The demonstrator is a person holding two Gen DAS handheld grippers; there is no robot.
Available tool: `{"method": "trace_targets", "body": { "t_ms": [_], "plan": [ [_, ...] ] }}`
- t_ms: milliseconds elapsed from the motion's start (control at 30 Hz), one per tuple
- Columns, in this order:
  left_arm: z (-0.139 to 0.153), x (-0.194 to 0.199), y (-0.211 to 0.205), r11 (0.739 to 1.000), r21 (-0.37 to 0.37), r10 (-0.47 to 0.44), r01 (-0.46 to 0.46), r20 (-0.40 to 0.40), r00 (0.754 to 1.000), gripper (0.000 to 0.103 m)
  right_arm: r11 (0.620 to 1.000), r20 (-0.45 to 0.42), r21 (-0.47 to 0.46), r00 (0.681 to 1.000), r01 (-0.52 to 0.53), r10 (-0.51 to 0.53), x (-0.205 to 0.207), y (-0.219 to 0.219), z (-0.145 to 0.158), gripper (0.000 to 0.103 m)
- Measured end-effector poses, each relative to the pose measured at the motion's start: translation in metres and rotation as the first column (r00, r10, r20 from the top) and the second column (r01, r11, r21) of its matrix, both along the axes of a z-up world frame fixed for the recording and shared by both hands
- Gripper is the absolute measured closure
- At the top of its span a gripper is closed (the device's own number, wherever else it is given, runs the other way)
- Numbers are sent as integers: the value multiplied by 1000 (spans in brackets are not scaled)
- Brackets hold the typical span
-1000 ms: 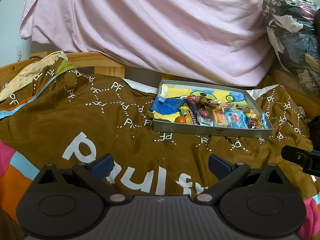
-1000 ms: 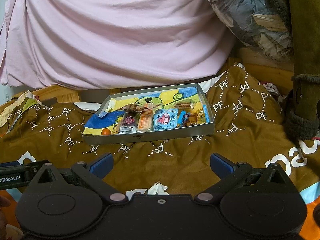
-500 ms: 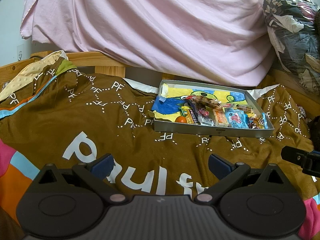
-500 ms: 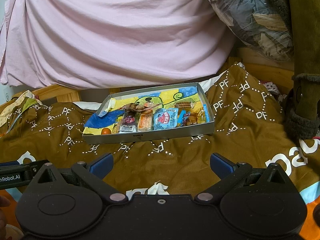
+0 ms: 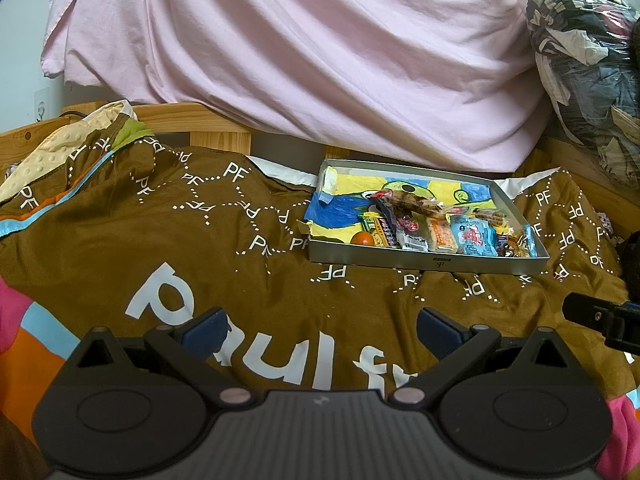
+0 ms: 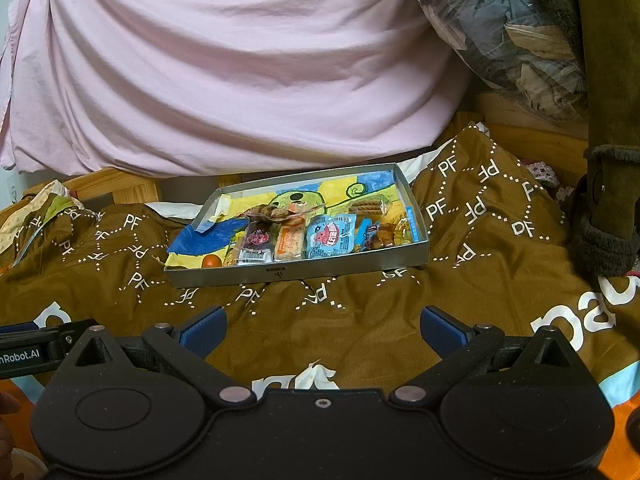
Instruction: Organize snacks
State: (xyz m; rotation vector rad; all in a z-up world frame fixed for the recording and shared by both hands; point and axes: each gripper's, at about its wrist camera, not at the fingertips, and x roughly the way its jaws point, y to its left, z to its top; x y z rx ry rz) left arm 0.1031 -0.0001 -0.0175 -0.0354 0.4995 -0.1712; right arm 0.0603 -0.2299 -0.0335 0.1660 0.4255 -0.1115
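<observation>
A shallow metal tray [image 5: 424, 261] [image 6: 296, 273] lined with a yellow and blue drawing rests on the brown blanket. Several wrapped snacks lie along its near side: a light blue packet [image 5: 472, 236] [image 6: 330, 236], an orange bar [image 6: 289, 242], a dark wrapper [image 6: 256, 240] and a small orange ball [image 5: 362, 238] [image 6: 211, 261]. My left gripper [image 5: 322, 328] is open, low over the blanket, well short of the tray. Likewise open and empty, my right gripper [image 6: 322, 326] hovers in front of the tray.
The brown blanket [image 5: 200, 240] with white letters covers the bed. Pink sheet [image 5: 300, 60] hangs behind the tray. A clear bag of clothes [image 5: 584, 60] sits at the back right. A dark green sleeve [image 6: 608, 160] hangs at the right. Wooden bed frame [image 5: 192, 120] runs behind.
</observation>
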Motion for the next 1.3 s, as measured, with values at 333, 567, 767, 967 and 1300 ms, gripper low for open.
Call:
{"method": "trace_targets", "body": {
  "t_ms": [333,567,767,967,1300],
  "plan": [
    [0,0,0,1000,0,0,0,0,1000,0,1000,-5,2,1000,0,0,0,0,-3,1],
    [-2,2,3,1000,9,25,-24,-27,999,0,1000,-8,4,1000,1,-1,1,-1,-3,1],
    [-4,4,1,997,59,58,-55,-55,997,0,1000,-14,4,1000,1,-1,1,0,-4,1],
    [-4,4,0,996,65,59,-55,-59,997,0,1000,-18,4,1000,1,-1,1,0,-5,1],
    [-3,3,-2,996,70,59,-55,-57,997,0,1000,-36,3,999,-1,1,2,2,-7,1]
  ]
}}
